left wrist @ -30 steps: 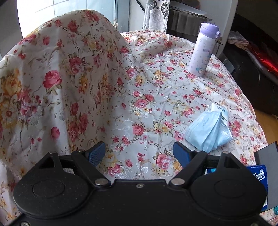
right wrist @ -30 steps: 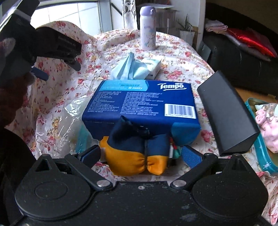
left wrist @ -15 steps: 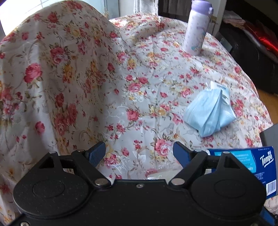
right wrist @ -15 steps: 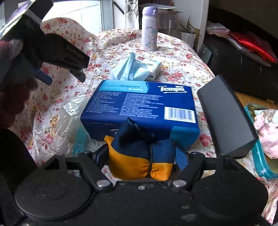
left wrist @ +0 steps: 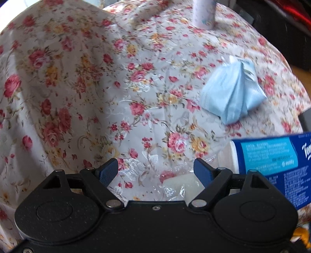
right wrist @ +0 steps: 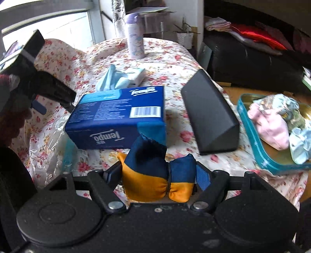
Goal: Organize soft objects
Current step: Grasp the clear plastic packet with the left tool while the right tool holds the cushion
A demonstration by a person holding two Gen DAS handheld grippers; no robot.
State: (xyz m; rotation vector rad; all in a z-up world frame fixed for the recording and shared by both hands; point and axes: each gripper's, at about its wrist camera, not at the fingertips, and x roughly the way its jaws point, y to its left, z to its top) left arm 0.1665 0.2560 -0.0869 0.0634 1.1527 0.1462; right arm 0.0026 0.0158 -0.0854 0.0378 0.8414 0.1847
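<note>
- centrally, the right gripper (right wrist: 158, 175) has its jaws clamped on a blue-and-yellow beanbag (right wrist: 157, 173); the soft body bulges between the pads, so the pinch across its tied waist likely keeps it from slipping.
- the beanbag hangs just in front of the blue tissue pack (right wrist: 118, 118), which lies flat on the floral tablecloth (right wrist: 175, 58).
- right of the pack lies a black wedge-shaped case (right wrist: 210, 114); beyond it a teal tin (right wrist: 252, 140) already holds a pink soft item (right wrist: 270, 126) and pale fabric pieces, so it is probably the collection point.
- the left gripper (left wrist: 156, 171) hovers with jaws apart and nothing between the pads, over a crinkled clear plastic packet (left wrist: 175, 181) holding something white, judged its next target.
- farther out lie a light blue face mask (left wrist: 231, 93) and the base of a lilac bottle (left wrist: 204, 13); the tissue pack's corner (left wrist: 272, 155) enters at right.
- change from a second earlier: the right jaws were wide with the beanbag resting against the pack; now they are closed on it and the view has swung toward the tin.
- the left gripper, open as before, has tipped down, bringing the plastic packet into view.
</note>
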